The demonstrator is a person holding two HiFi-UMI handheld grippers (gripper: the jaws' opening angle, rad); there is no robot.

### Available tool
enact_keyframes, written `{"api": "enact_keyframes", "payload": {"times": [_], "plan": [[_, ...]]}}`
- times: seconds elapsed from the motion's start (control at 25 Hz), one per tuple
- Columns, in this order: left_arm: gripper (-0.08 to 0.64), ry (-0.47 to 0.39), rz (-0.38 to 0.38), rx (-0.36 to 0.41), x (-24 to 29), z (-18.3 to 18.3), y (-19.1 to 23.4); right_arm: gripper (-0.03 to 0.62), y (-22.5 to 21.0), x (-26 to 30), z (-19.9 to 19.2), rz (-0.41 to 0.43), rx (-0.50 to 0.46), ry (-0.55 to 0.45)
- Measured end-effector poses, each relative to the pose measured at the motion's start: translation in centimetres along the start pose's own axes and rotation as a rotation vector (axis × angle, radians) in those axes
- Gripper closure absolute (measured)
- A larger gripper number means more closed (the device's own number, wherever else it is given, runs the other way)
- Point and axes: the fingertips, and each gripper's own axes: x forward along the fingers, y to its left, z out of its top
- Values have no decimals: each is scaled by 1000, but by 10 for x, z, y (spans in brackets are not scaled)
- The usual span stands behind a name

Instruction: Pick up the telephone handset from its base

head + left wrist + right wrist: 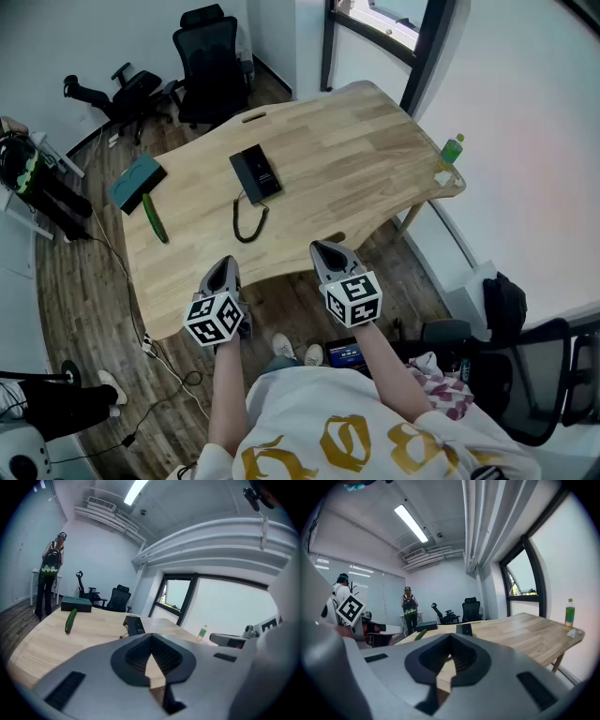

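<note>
Head view: the black telephone (255, 172) lies near the middle of the wooden table (375, 159), its handset resting on the base and its coiled cord (247, 221) trailing toward the near edge; a green box (138, 181) and a cucumber (155, 217) lie to its left; a green bottle (452, 148) stands at the far right corner; the left gripper (225, 266) and the right gripper (326, 249) are held side by side at the near table edge, both well apart from the telephone.

Left gripper view: the jaws are closed tip to tip with nothing between them; the telephone lies ahead on the table, slightly left of the jaw line; the cucumber and box lie further left; a standing person (50, 573) is beyond the table.

Right gripper view: the jaws are likewise closed and empty; the telephone lies ahead, just right of the jaw tips; the bottle stands far right.
</note>
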Motion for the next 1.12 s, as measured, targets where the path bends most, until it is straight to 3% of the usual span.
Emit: {"api": "enact_keyframes", "payload": {"times": [0.44,1.12], "plan": [[554,-8,-18,21,-3,3,-10,588,-3,-6,3,-12,-14,-3],[554,-16,-94,-77,-8,3,-19,588,-12,-8,6,-23,29,-27]]}}
